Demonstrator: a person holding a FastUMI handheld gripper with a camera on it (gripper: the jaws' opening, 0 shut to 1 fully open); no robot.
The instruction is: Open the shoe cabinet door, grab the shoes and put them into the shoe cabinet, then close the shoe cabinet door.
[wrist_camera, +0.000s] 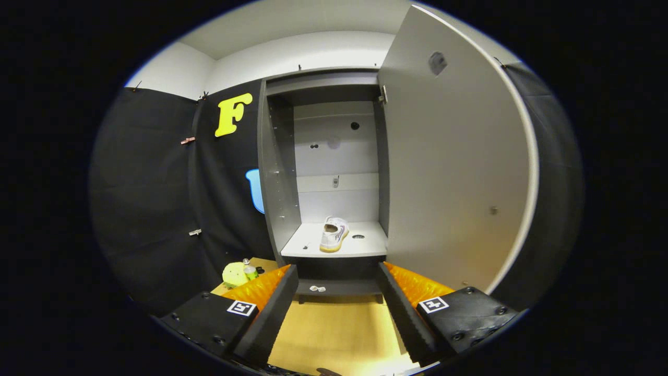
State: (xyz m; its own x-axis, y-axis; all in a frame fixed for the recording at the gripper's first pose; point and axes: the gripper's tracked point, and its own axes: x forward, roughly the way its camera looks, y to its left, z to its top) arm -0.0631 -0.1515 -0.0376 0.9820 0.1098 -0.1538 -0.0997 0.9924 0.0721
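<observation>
Your gripper (338,308) is spread wide and empty, so with the white sneaker (334,234) resting on the shoe cabinet (276,172) shelf at 12 o'clock, you likely need to swing toward the open door (454,156) at 2 o'clock and push it closed.

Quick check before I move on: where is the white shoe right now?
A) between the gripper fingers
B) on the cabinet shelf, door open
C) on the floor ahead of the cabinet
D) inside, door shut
B: the white shoe sits on the shelf inside the cabinet, the door swung open, and the gripper open and empty.
</observation>
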